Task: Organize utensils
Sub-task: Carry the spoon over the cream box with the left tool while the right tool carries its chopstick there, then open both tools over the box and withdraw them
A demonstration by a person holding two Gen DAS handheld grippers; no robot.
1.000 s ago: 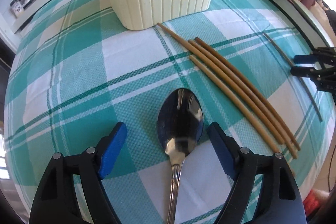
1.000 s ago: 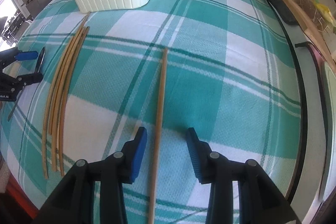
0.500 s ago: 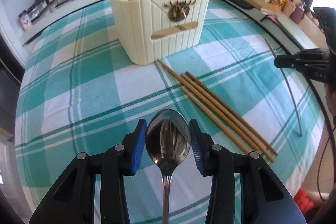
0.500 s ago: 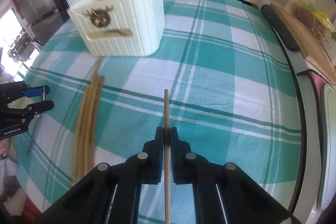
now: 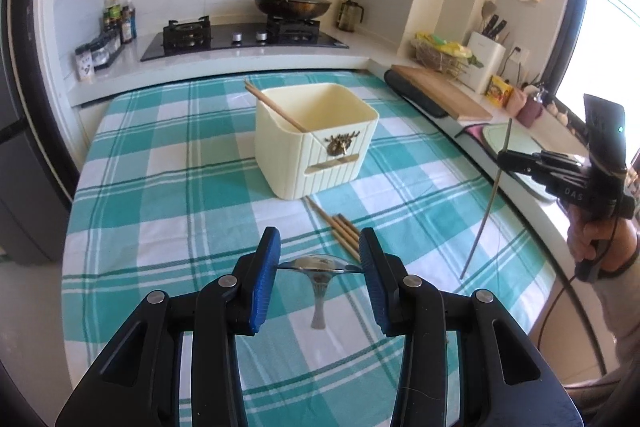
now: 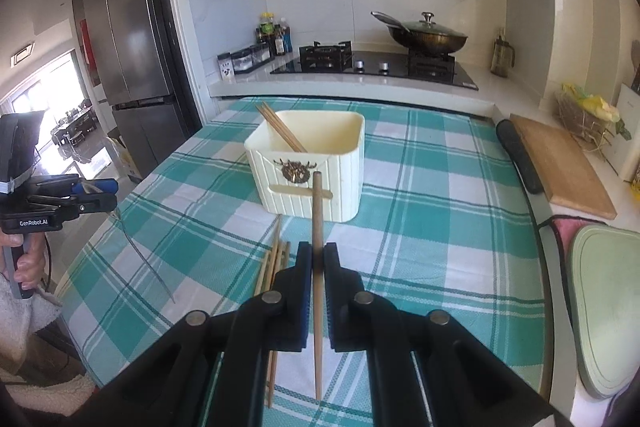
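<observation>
Above a checked tablecloth [image 5: 168,195] in a kitchen, I hold two utensils clear of the table, both mid-carry toward the cream bin [image 5: 316,143]. On the left, my left gripper [image 5: 319,259] is clamped on a spoon [image 5: 318,267], its blue pads pressing the bowl's edges while the handle hangs down toward the cloth. At centre, the bin stands upright with chopsticks already leaning against its far left corner, and a loose bundle of chopsticks [image 5: 338,229] lies on the cloth just in front of it. On the right, my right gripper [image 6: 318,291] is closed on a single chopstick [image 6: 317,211], which points ahead toward the bin's front wall. I judge the pick-up step done for both hands and the drop-off next: each utensil must be lifted above the rim, tipped so one end points down into the bin, then released. With a long chopstick and a dangling spoon handle converging, I would best go one hand at a time.
</observation>
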